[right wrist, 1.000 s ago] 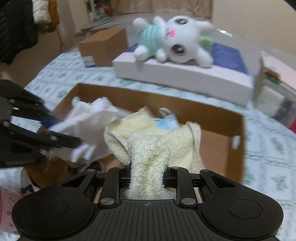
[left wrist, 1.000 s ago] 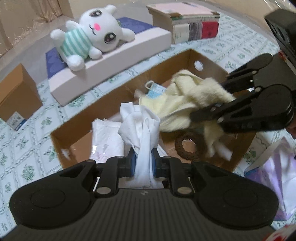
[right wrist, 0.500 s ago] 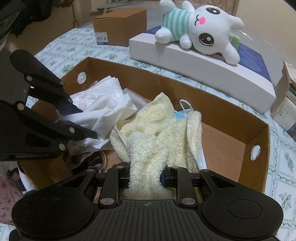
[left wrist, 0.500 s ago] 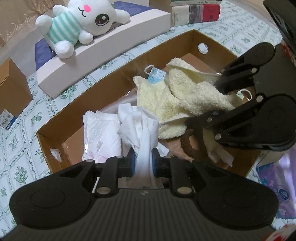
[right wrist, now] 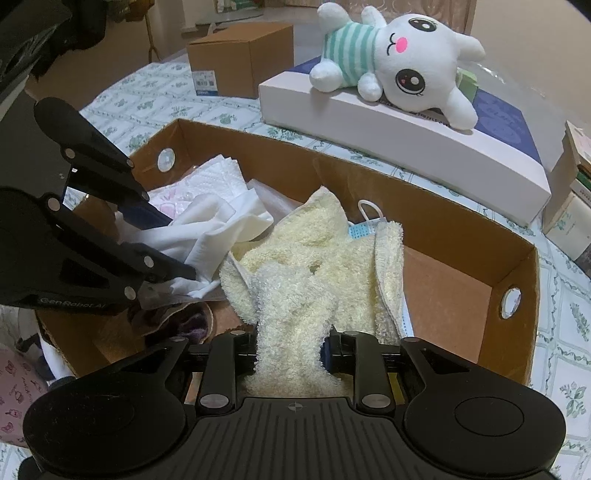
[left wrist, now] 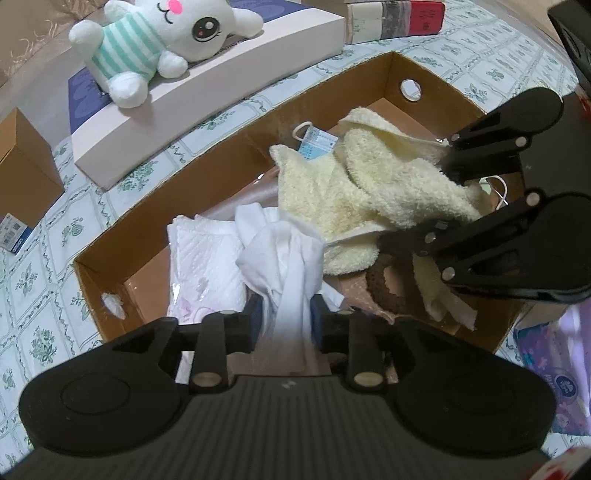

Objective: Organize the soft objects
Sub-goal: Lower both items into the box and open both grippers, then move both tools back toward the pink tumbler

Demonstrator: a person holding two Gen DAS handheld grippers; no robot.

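Two grippers work over one cardboard box (right wrist: 458, 229), each clamped on fabric. At the lower centre of the left wrist view, the left gripper (left wrist: 286, 314) has its jaws closed narrowly on a bunched white cloth (left wrist: 284, 254), which rises from between the pads and spreads above them inside the box. At the lower centre of the right wrist view, the right gripper (right wrist: 291, 350) pinches a fold of the cream terry towel (right wrist: 314, 266); the rest of the towel lies heaped in the middle of the box.

Under the towel's far edge a blue face mask (right wrist: 360, 229) shows only a corner and an ear loop. A brown ring-shaped item (left wrist: 384, 288) lies partly hidden beneath the towel and right gripper, and cannot be identified. Beside the white cloth, toward the box's left end, sits a pack of white paper tissue (left wrist: 207, 254) in clear wrap.

Beyond the box, on the patterned tablecloth (left wrist: 44, 266), a white plush rabbit (right wrist: 399, 66) in a striped shirt lies on a flat white box (right wrist: 388, 136). A small closed carton (right wrist: 240, 59) stands at upper left of the right view, and stacked books (left wrist: 391, 18) are cut off at the top of the left view.
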